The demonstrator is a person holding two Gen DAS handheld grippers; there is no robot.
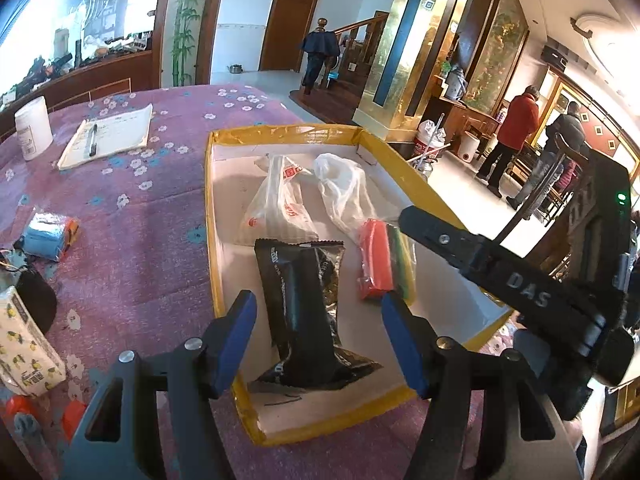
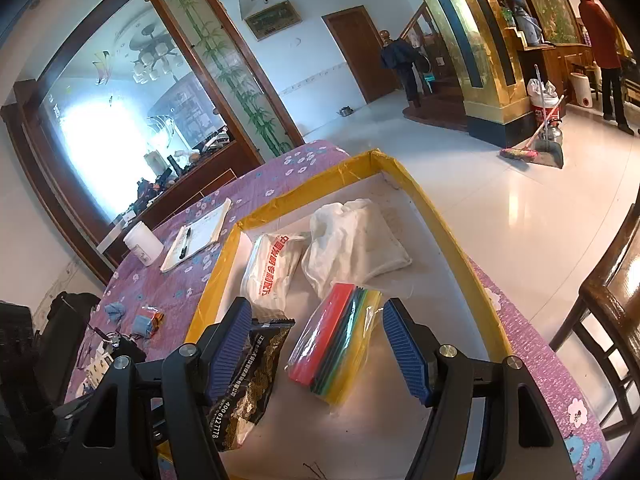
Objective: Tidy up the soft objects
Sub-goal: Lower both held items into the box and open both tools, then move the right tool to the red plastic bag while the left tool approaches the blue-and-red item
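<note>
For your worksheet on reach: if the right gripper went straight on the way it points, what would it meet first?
Most likely the coloured pack in the tray: it lies between the open right gripper's fingers. Depth is unclear.

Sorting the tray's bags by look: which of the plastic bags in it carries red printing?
The left white bag, beside the plain translucent bag; it alone bears red characters. The black packet has none.

Your purple flowered tablecloth [image 1: 152, 216] carries the yellow-rimmed tray [image 1: 209, 216], with the notepad [image 1: 110, 134], white tub [image 1: 33, 126] and blue packet [image 1: 48, 236] left of that tray.
</note>
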